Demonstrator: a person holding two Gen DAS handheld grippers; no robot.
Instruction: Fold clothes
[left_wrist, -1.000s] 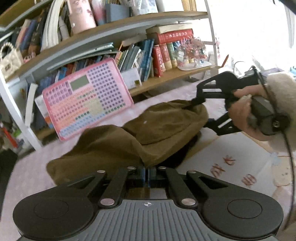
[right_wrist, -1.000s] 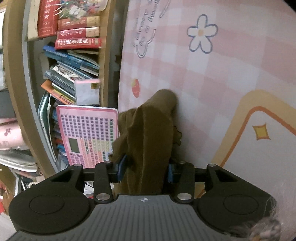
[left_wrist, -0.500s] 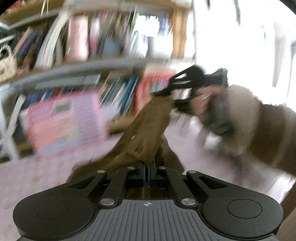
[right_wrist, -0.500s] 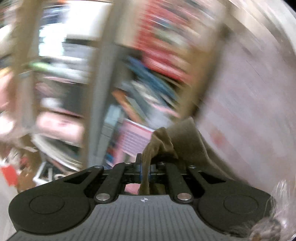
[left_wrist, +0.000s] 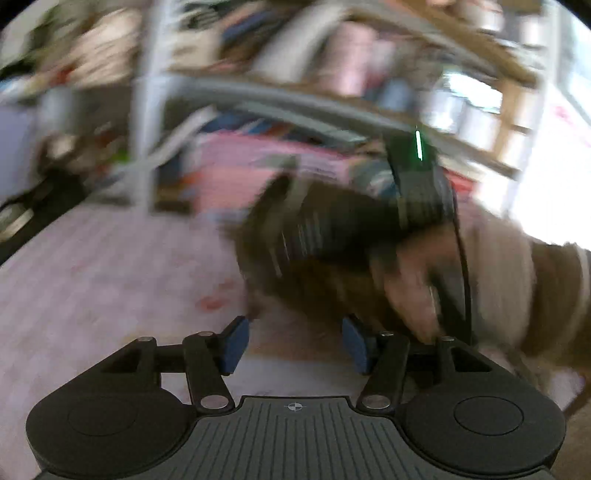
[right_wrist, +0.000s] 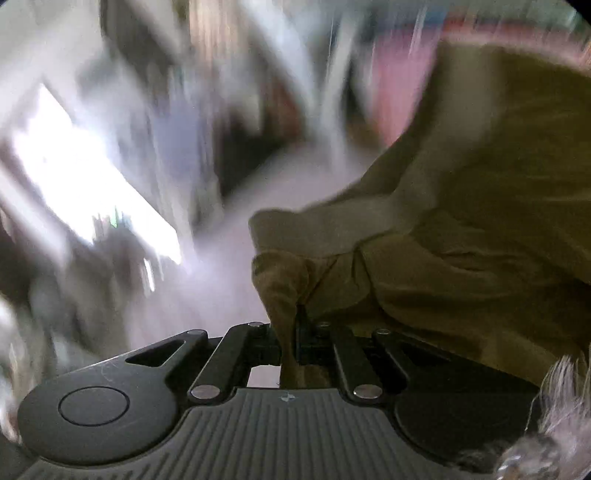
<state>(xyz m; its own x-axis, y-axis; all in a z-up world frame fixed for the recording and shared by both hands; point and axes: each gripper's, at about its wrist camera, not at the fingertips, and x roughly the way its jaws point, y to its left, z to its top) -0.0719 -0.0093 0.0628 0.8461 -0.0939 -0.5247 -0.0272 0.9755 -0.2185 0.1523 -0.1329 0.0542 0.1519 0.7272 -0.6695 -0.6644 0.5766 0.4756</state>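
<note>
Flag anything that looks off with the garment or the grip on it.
Only the right hand-held gripper pinches the brown garment, which hangs bunched. The left hand-held gripper is open and empty. Blur hides the rest.

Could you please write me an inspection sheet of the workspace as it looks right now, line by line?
Surface: pink checked cloth-covered surface, heavily blurred.
Job's things: olive-brown fabric garment, bunched, one fold pinched by the right gripper.
Clutter: small red mark on the cloth; nothing else can be made out.
Grippers: left gripper open, blue pads apart, nothing between them; right gripper shut on the garment.
Cables: thin black cable running past the person's hand.
Surroundings: blurred bookshelf behind, bright window to the side; details unreadable.
</note>
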